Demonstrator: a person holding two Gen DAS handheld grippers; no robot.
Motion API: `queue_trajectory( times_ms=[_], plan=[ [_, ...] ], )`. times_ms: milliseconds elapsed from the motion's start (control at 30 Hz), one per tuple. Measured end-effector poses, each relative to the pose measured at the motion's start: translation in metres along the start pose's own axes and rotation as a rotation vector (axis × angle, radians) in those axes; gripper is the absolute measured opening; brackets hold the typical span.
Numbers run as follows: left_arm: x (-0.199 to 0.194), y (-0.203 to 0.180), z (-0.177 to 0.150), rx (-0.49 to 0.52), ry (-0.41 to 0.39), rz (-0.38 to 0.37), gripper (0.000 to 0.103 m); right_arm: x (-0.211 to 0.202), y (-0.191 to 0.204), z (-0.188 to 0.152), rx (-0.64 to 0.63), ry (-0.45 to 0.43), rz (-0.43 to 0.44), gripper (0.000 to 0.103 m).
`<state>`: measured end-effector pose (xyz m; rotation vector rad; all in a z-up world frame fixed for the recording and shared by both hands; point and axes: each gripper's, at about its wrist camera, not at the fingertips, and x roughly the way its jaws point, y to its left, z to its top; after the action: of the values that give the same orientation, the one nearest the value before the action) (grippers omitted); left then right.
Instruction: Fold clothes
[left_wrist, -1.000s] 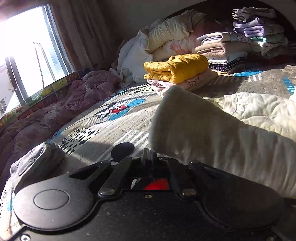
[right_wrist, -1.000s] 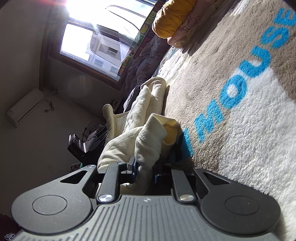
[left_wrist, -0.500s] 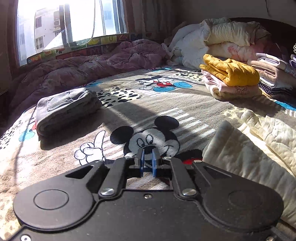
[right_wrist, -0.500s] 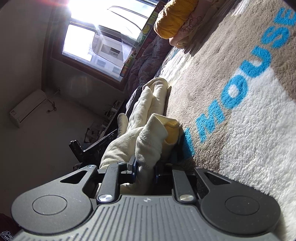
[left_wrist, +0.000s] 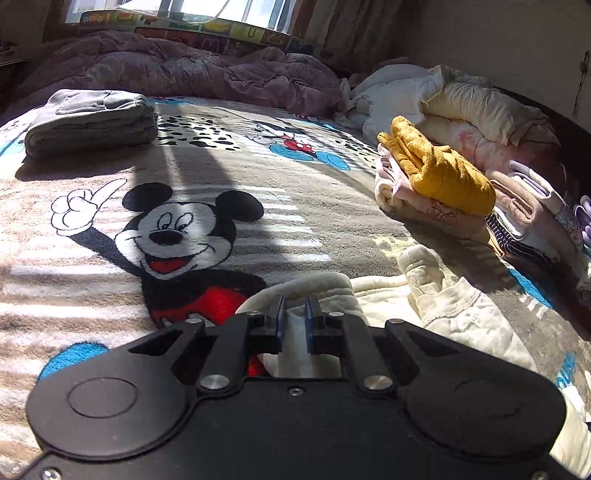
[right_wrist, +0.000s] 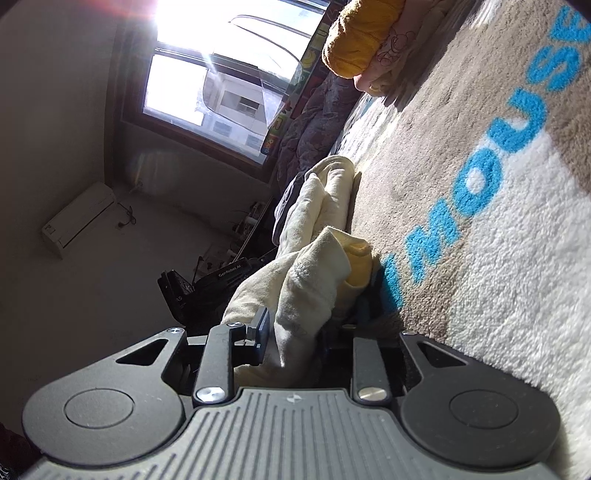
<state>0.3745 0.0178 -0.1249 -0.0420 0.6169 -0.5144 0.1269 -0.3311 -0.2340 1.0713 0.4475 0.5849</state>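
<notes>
A cream fleece garment (left_wrist: 461, 314) lies crumpled on the Mickey Mouse blanket (left_wrist: 177, 236) at the near right. My left gripper (left_wrist: 295, 314) hovers over its near rolled edge. Its jaws are opening, with a narrow gap between the blue pads, and cream cloth shows through that gap without being pinched. In the right wrist view a thick fold of the same garment (right_wrist: 314, 288), with a yellow lining, stands between the jaws of my right gripper (right_wrist: 306, 321). Those jaws are opening and the left pad (right_wrist: 263, 328) stands just clear of the cloth. The other pad is hidden behind the fold.
A folded grey garment (left_wrist: 92, 122) lies at the far left of the bed. A mustard-yellow folded piece (left_wrist: 439, 173) tops a pink stack at the right, with more folded stacks (left_wrist: 528, 206) behind it. A purple quilt (left_wrist: 184, 70) and pale bedding (left_wrist: 461, 107) line the far side under the window (right_wrist: 207, 74).
My left gripper let go of the cream cloth, swung out over the blanket while rolling, and came back over the garment's near edge. My right jaws widened, and one pad came off the fold.
</notes>
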Motion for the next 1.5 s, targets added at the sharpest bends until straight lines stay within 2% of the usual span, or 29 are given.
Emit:
queue_trajectory(
  times_ms=[33,133,200,300,367,433,500,567,633,667,733,800,833,933,967,1067,1167,1233,1300,1433,1500],
  plan=[
    [0.001,-0.007,0.0,0.046,0.005,0.024,0.013,0.0,0.0,0.0,0.002,0.0,0.008,0.03],
    [0.019,-0.031,-0.011,0.276,0.074,0.175,0.015,-0.001,-0.001,0.001,0.007,-0.001,0.028,0.033],
    [0.025,-0.037,-0.02,0.318,0.069,0.214,0.015,-0.001,-0.002,0.001,0.01,-0.002,0.038,0.034],
    [0.01,-0.042,-0.015,0.288,0.024,0.244,0.017,-0.001,-0.001,0.001,0.01,-0.001,0.039,0.035],
    [-0.008,-0.038,-0.011,0.17,-0.004,0.246,0.027,-0.001,-0.001,0.001,0.01,-0.001,0.038,0.035],
    [-0.028,-0.033,-0.008,0.044,-0.03,0.246,0.05,0.0,-0.001,0.001,0.01,-0.001,0.036,0.035],
    [-0.033,-0.023,-0.009,-0.109,-0.015,0.182,0.051,0.0,0.0,0.001,0.011,-0.001,0.034,0.035],
    [-0.03,-0.022,-0.009,-0.159,0.004,0.169,0.053,0.0,0.0,0.001,0.011,0.0,0.032,0.035],
    [-0.023,-0.025,-0.007,-0.183,0.034,0.17,0.053,0.0,0.0,0.001,0.011,0.001,0.029,0.035],
    [-0.023,-0.027,-0.005,-0.204,0.023,0.18,0.053,0.0,0.0,0.0,0.011,0.001,0.028,0.035],
    [-0.025,-0.038,0.001,-0.151,-0.022,0.234,0.052,0.0,0.0,0.001,0.01,0.001,0.025,0.035],
    [-0.02,-0.059,0.003,-0.019,-0.004,0.264,0.046,0.0,0.001,0.0,0.009,0.002,0.022,0.035],
    [-0.016,-0.064,0.003,0.011,0.009,0.232,0.044,0.0,0.001,0.0,0.009,0.002,0.022,0.035],
    [0.012,-0.078,-0.008,0.234,0.097,0.364,0.033,-0.001,0.001,0.0,0.01,0.002,0.021,0.035],
    [0.024,-0.078,-0.013,0.291,0.135,0.409,0.033,-0.001,0.0,0.0,0.01,0.002,0.021,0.035],
    [0.03,-0.058,-0.016,0.186,0.143,0.369,0.032,-0.001,0.0,0.0,0.01,0.002,0.02,0.035],
    [0.026,-0.059,-0.013,0.187,0.15,0.362,0.032,-0.001,0.0,0.0,0.011,0.002,0.02,0.035],
    [0.012,-0.053,-0.008,0.125,0.136,0.309,0.04,-0.002,-0.001,0.0,0.011,0.002,0.02,0.035],
    [-0.009,-0.046,-0.001,0.05,0.083,0.24,0.041,-0.002,-0.001,-0.001,0.011,0.002,0.02,0.036],
    [-0.043,-0.035,0.015,-0.014,-0.025,0.239,0.039,-0.002,-0.001,-0.001,0.01,0.002,0.02,0.036],
    [-0.04,-0.028,0.022,-0.019,-0.031,0.257,0.03,-0.002,-0.001,-0.001,0.01,0.002,0.019,0.036]
  ],
)
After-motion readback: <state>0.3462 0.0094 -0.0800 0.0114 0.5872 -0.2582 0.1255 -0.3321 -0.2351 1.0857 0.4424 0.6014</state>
